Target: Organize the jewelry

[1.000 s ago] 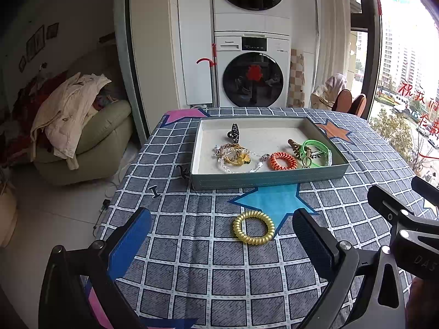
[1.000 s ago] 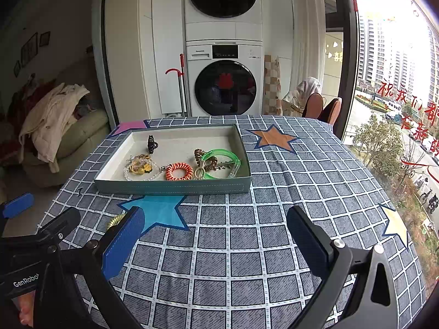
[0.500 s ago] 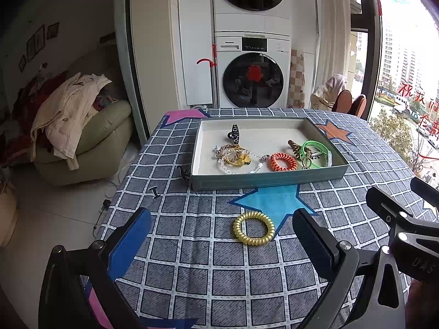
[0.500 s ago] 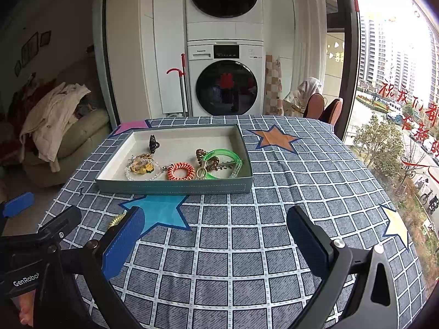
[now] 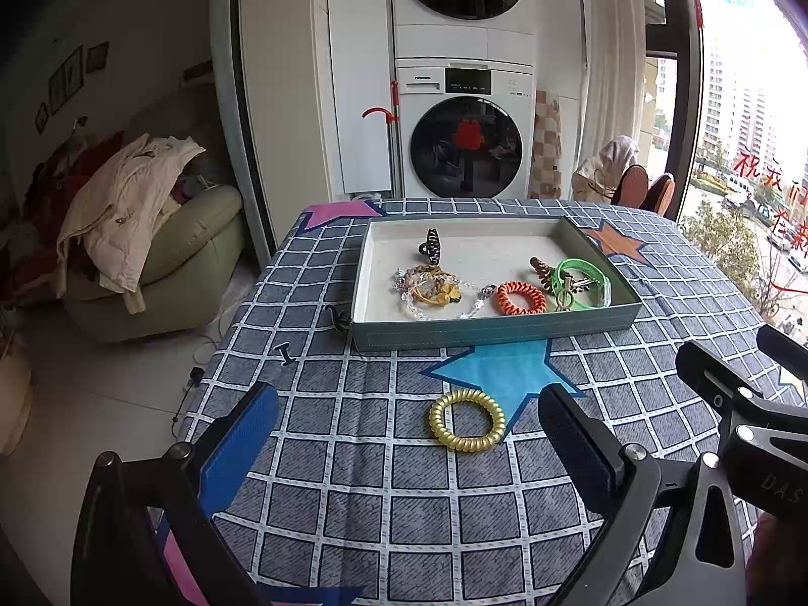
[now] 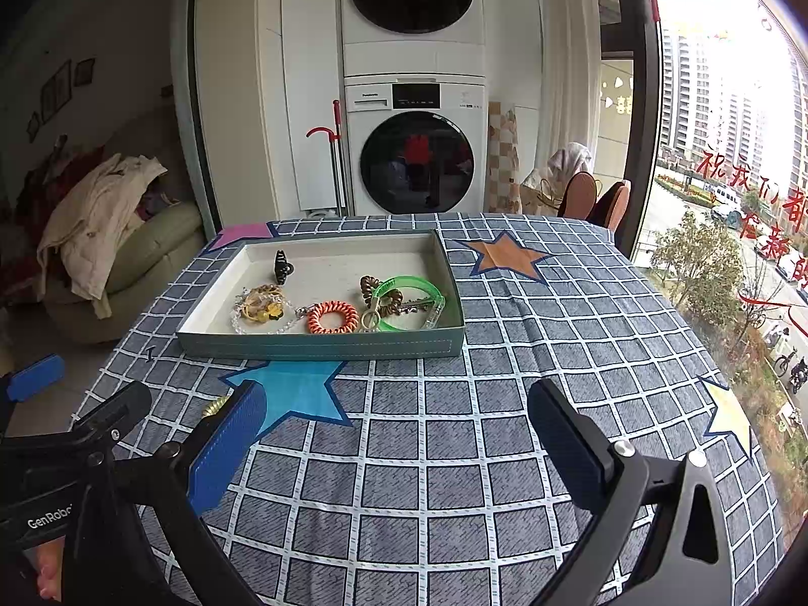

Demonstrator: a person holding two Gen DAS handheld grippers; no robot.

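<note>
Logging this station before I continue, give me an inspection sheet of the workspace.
Surface: checked star-print tablecloth.
Job's things: gold spiral hair tie on the cloth; tray holds orange spiral hair tie, green bangle, black hair claw, beaded chain bundle.
Clutter: small black clips left of the tray.
Grippers: left gripper open; right gripper open.
Cables: one on the floor.
Surroundings: stacked washer, armchair with clothes.
</note>
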